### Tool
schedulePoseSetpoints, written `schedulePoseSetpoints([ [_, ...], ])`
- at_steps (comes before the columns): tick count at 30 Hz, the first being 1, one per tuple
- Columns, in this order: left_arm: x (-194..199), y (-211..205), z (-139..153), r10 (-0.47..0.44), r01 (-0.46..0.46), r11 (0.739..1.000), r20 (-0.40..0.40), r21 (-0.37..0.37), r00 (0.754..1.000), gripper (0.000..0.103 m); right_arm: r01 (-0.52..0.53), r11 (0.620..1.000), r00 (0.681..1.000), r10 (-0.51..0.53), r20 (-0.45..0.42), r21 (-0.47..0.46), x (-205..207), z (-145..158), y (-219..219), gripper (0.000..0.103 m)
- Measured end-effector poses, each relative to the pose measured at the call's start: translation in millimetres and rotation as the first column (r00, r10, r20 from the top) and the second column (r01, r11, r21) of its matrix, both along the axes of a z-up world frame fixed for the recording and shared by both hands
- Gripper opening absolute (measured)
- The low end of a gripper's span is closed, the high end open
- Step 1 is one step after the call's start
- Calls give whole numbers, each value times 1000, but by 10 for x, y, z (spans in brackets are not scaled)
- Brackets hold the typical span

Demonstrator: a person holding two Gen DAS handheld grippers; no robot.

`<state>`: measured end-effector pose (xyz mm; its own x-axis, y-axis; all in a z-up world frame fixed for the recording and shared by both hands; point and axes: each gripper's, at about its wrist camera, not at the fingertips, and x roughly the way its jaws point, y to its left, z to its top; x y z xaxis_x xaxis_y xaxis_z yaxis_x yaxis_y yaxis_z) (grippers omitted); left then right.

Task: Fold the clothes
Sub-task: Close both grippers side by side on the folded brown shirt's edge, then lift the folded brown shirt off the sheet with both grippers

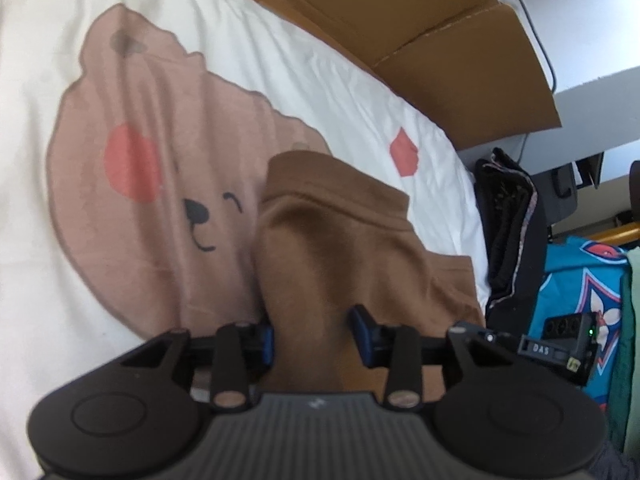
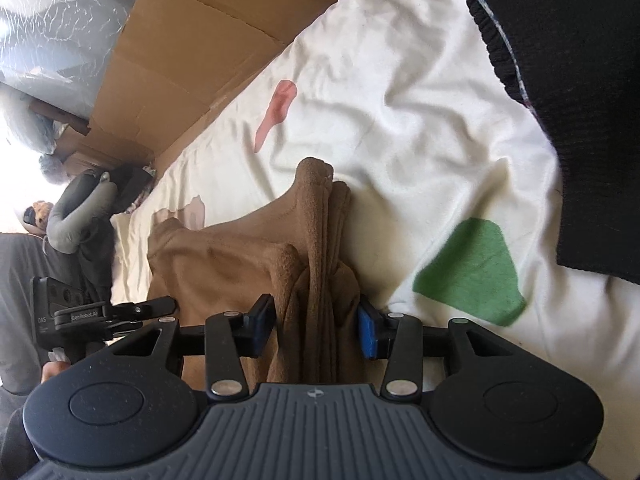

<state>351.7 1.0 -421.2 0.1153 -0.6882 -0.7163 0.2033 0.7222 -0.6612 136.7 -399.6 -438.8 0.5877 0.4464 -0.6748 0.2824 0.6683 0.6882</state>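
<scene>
Both sets of jaws are standing part-open around bunched brown fleece garment (image 2: 256,252) – left gripper (image 1: 314,334), right gripper (image 2: 316,330) – lying on white bear-print bedding (image 1: 132,168); flattened cardboard (image 1: 420,28) is lining the far edge, pad contact unclear.

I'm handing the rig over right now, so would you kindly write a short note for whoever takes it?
Left gripper: open, brown garment between its pads, no clear grip.
Right gripper: open around the garment's bunched folds, pads barely clear of them.
Garment lies partly folded on the white bedspread, near the bear print.
Done: several folds stacked.
Left: probably check it holds, smooth it, then the next piece.
</scene>
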Motion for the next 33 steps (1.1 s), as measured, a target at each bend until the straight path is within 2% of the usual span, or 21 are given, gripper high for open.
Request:
schedulePoseSetpoints([
  [3, 11, -9, -22, -1, 1, 1000, -3, -14, 1000, 39, 8, 1000, 1000, -8, 5, 20, -22, -30, -25, 40],
  [4, 17, -4, -28, 5, -5, 1000, -5, -19, 1000, 39, 11, 1000, 1000, -12, 5, 25, -33, -39, -35, 34],
  [5, 10, -3, -26, 9, -9, 1000, 2, -17, 1000, 36, 15, 999, 1000, -15, 6, 31, -44, -49, -45, 29],
  [8, -40, -38, -10, 7, -7, 1000, 32, 7, 999, 23, 5, 1000, 1000, -5, 7, 10, -27, -7, 1, 22],
  [9, -57, -42, 1, 5, -6, 1000, 36, 10, 999, 17, 1, 1000, 1000, -1, 7, 3, -22, 7, 17, 21],
  [12, -90, -60, 70, -4, 2, 1000, 64, 30, 998, 12, 0, 999, 1000, 0, 5, -33, -2, 75, 67, 19],
  [23, -166, -227, 297, -31, 14, 990, 122, 141, 992, 10, -23, 985, 999, 15, -47, -168, 64, 352, 247, 18],
  [28, -196, -227, 353, -5, -14, 987, 120, 157, 993, 10, -11, 981, 998, 0, -57, -193, 49, 429, 283, 17],
  [33, -226, -242, 536, -5, -19, 981, 124, 191, 992, 10, -24, 966, 998, 8, -65, -258, 74, 573, 417, 17],
])
